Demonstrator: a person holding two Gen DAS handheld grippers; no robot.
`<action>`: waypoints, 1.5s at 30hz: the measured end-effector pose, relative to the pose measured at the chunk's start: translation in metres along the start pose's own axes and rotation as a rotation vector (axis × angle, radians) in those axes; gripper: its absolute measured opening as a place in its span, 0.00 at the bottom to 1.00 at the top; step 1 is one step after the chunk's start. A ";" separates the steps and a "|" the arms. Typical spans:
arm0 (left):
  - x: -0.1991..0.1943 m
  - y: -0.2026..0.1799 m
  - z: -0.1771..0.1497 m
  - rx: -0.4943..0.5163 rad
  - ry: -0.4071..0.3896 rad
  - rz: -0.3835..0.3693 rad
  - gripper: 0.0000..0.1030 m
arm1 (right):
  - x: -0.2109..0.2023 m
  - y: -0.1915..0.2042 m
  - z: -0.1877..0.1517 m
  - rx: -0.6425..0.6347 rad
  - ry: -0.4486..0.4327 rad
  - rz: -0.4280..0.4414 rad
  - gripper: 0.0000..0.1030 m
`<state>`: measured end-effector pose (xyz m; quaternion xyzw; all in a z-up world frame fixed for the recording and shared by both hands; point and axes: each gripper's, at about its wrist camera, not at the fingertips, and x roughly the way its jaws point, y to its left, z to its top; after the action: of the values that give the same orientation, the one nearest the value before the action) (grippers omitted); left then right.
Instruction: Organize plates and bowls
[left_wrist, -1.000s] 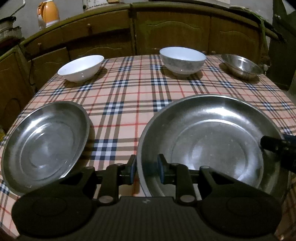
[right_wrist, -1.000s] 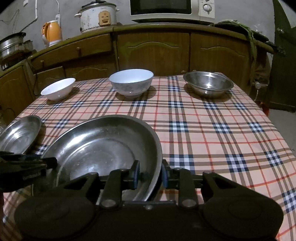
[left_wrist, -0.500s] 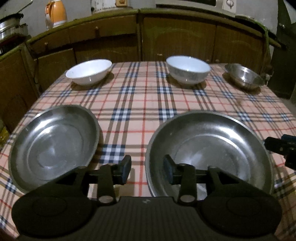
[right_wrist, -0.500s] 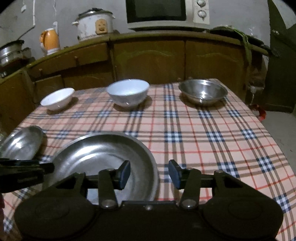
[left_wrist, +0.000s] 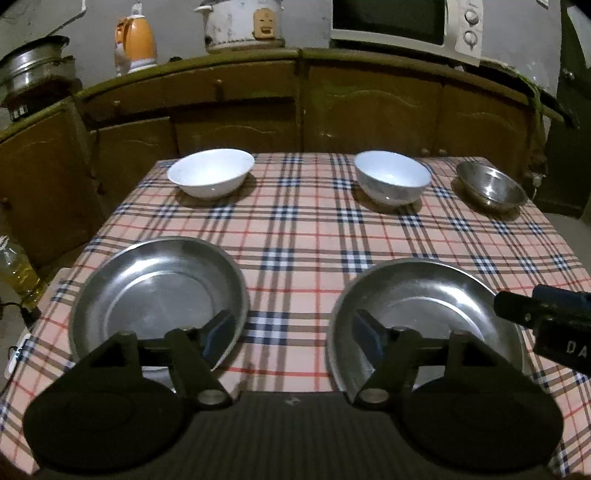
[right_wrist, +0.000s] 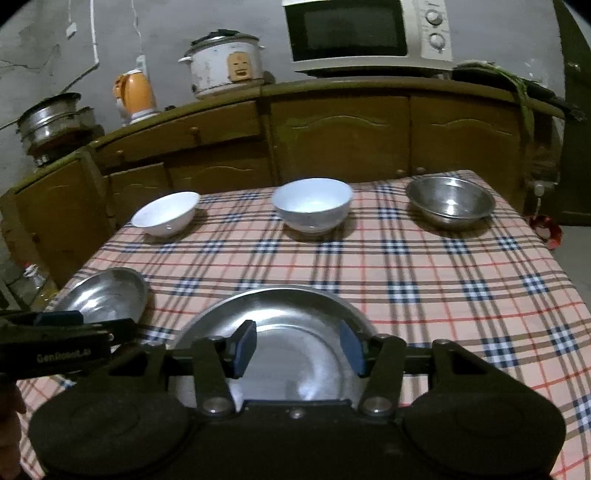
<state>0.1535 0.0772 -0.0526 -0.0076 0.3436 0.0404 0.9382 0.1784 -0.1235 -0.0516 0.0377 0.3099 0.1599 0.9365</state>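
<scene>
two steel plates lie flat on the near half of the plaid tablecloth (left_wrist: 295, 236), well apart from each other: the left plate (left_wrist: 159, 295) and the right plate (left_wrist: 424, 306). three bowls stand in a row along the far edge: a shallow white bowl (left_wrist: 211, 172) on the left, a deeper white bowl (left_wrist: 392, 181) in the middle, and a steel bowl (left_wrist: 490, 187) at the right corner.

the left gripper (left_wrist: 293, 334) is held low and level over the near table edge, pointing toward the cupboards (left_wrist: 369, 110). its jaws are spread wide and grip nothing; one blue pad sits over the left plate's inner rim, the other over the right plate's near-left rim, with bare cloth between them.

the right gripper (right_wrist: 297, 349) hangs level above the right plate (right_wrist: 295, 332), jaws wide apart and empty, both pads over the plate's basin. whether the pads touch the metal cannot be told. in the right wrist view the left gripper's body juts in from the left edge, beside the left plate (right_wrist: 103, 295).

on the counter behind stand an orange kettle (right_wrist: 133, 94), a rice cooker (right_wrist: 225, 64) and a microwave (right_wrist: 365, 35).
</scene>
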 end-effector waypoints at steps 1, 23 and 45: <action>-0.002 0.003 0.000 -0.002 -0.003 0.004 0.72 | 0.000 0.004 0.000 -0.003 -0.001 0.006 0.61; -0.016 0.066 -0.013 -0.075 -0.011 0.059 0.73 | 0.015 0.091 -0.004 -0.104 0.046 0.146 0.61; 0.008 0.155 -0.026 -0.205 0.019 0.180 0.73 | 0.071 0.148 -0.006 -0.134 0.127 0.209 0.61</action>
<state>0.1304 0.2314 -0.0752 -0.0727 0.3460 0.1592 0.9218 0.1879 0.0389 -0.0716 -0.0032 0.3515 0.2789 0.8937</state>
